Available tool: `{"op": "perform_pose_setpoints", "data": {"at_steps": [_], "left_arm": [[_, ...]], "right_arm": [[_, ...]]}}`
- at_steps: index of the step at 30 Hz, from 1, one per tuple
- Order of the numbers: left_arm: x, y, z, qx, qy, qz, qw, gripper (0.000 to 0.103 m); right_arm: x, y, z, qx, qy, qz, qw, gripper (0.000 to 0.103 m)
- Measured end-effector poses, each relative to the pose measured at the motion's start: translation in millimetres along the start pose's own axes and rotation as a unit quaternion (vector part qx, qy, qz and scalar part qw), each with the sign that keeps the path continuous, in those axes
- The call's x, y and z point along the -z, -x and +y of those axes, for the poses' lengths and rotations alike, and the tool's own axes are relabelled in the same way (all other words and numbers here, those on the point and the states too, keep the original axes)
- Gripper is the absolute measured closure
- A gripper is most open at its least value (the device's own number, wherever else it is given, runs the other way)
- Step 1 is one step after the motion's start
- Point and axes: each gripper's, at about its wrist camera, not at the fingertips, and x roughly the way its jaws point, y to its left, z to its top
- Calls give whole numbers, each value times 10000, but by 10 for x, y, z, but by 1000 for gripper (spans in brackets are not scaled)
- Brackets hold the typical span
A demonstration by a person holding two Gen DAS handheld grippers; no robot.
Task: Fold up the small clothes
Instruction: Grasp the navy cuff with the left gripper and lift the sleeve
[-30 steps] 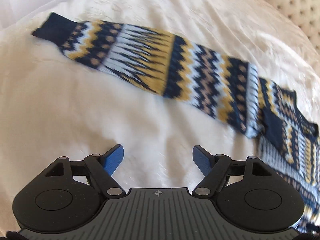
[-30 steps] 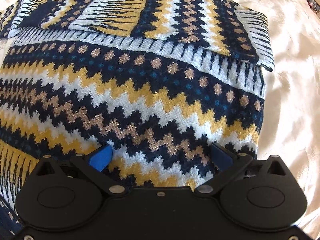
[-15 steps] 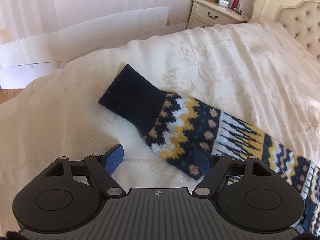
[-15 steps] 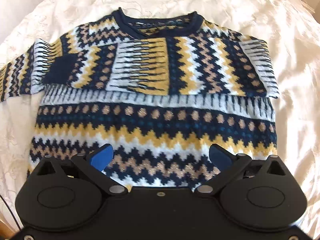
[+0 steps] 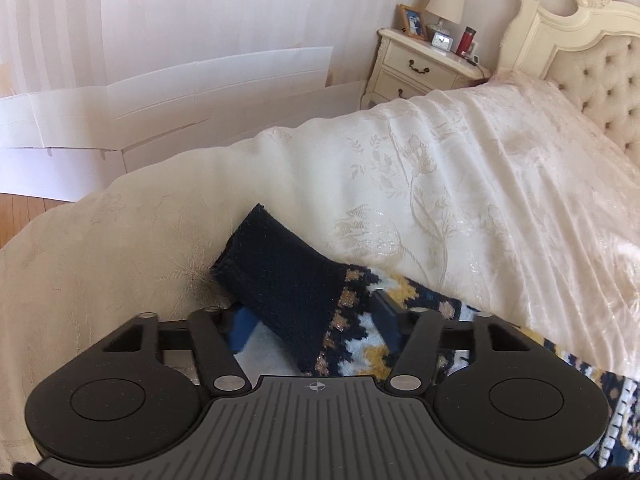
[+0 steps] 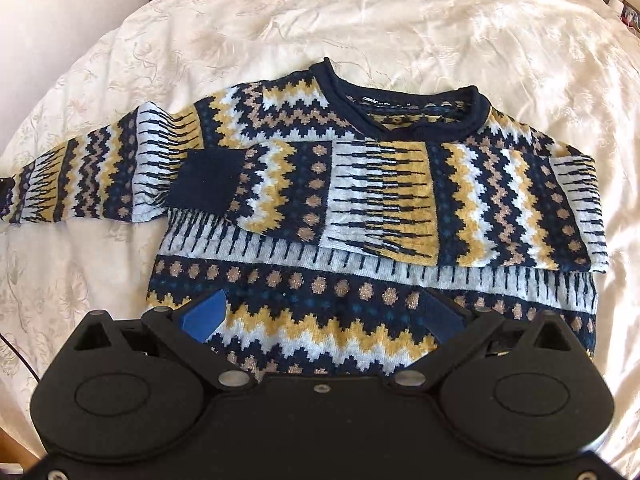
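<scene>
A navy, yellow and white patterned sweater (image 6: 360,280) lies flat on the bed, neck away from me. One sleeve (image 6: 304,192) is folded across the chest. The other sleeve (image 6: 80,176) stretches out to the left. In the left wrist view its navy cuff (image 5: 280,280) lies between the blue fingers of my left gripper (image 5: 312,320), which is open and straddles it low over the bedspread. My right gripper (image 6: 324,316) hangs open above the sweater's lower body, with nothing between its fingers.
A cream embroidered bedspread (image 5: 440,184) covers the bed. A tufted headboard (image 5: 592,60) and a nightstand (image 5: 420,64) with a lamp stand at the back right. White boards (image 5: 160,92) lean on the wall past the bed edge, with wood floor (image 5: 24,208) at the left.
My left gripper has travelled along the outstretched sleeve to its cuff, which now lies between the fingers. My right gripper has drawn back from the sweater, so the whole garment shows.
</scene>
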Motion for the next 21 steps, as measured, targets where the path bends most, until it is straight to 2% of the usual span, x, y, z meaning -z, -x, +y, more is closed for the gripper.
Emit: {"op": "perform_pose_setpoints", "data": {"at_steps": [1, 2, 3, 5, 12, 16, 21], "left_arm": [[-4, 14, 12, -12, 7, -36, 10000, 74], [-7, 27, 15, -18, 4, -62, 10000, 87], [-5, 45, 21, 25, 4, -101, 9999, 92], [-12, 114, 26, 123, 20, -180, 9998, 95], [-89, 602, -258, 461, -314, -549, 9969, 97], [-103, 967, -533, 995, -574, -662, 9912, 97], [-77, 1420, -979, 1435, -865, -821, 9824, 97]], "right_arm": [[0, 0, 13, 11, 44, -1, 10000, 1], [3, 9, 22, 19, 77, 3, 10000, 1], [6, 17, 24, 19, 87, 6, 10000, 1], [15, 33, 18, -3, 61, 5, 10000, 1], [66, 57, -2, -106, 113, -28, 9999, 1], [96, 75, -42, -235, 122, -89, 9996, 1], [155, 122, -167, -414, 117, -190, 9989, 1]]}}
